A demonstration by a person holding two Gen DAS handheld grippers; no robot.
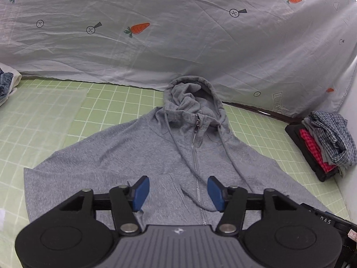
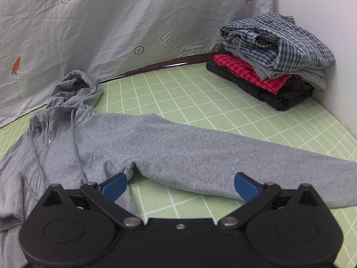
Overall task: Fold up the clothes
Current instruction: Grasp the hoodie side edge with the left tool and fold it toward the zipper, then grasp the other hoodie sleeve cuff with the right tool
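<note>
The hoodie (image 2: 156, 147) looks soft and limp, likely to sag; best pinched at the sleeve (image 2: 245, 156). Both the left gripper (image 1: 178, 193) and the right gripper (image 2: 180, 187) gape wide, empty.

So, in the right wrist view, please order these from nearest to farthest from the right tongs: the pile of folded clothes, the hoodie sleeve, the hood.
1. Hoodie sleeve: lies just ahead of the right tongs, stretching right.
2. Hood: farther, to the left, by the sheet.
3. Pile of folded clothes: farthest, in the back right corner.
</note>
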